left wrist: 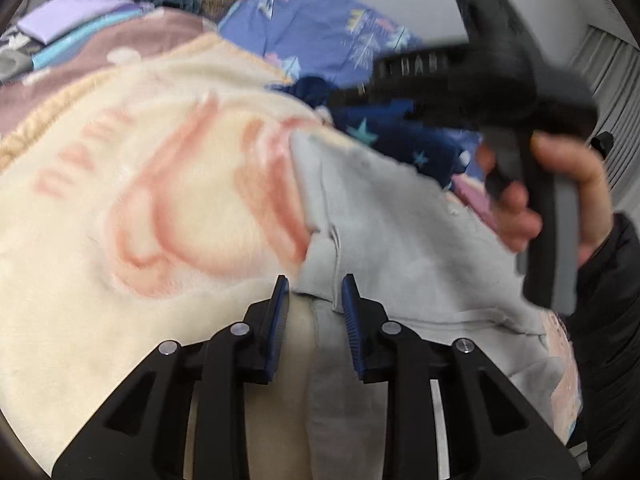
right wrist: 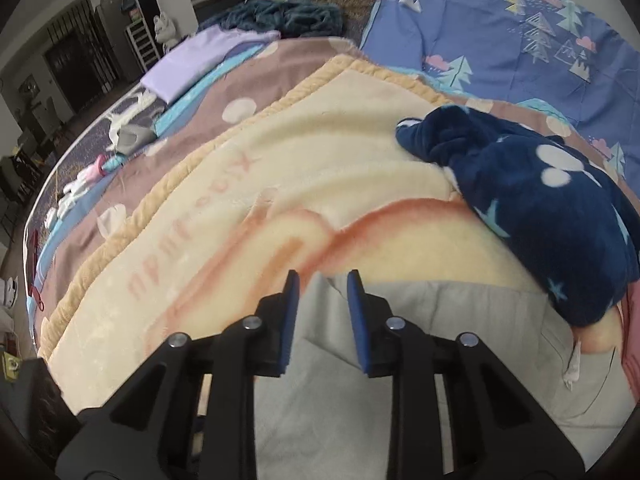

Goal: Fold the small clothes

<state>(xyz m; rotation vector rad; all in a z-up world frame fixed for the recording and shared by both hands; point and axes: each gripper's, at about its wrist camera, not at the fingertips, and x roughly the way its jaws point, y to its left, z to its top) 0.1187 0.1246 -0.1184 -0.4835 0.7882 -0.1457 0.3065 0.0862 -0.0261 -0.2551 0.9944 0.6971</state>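
a pale grey cotton garment (right wrist: 400, 360) lies flat on the cream fleece blanket (right wrist: 280, 184) on the bed, near the dark blue starred fleece garment (right wrist: 540, 208). the left tool (left wrist: 316, 288) and right tool (right wrist: 322, 284) hang just over the grey cloth, jaws partly open, gripping nothing.
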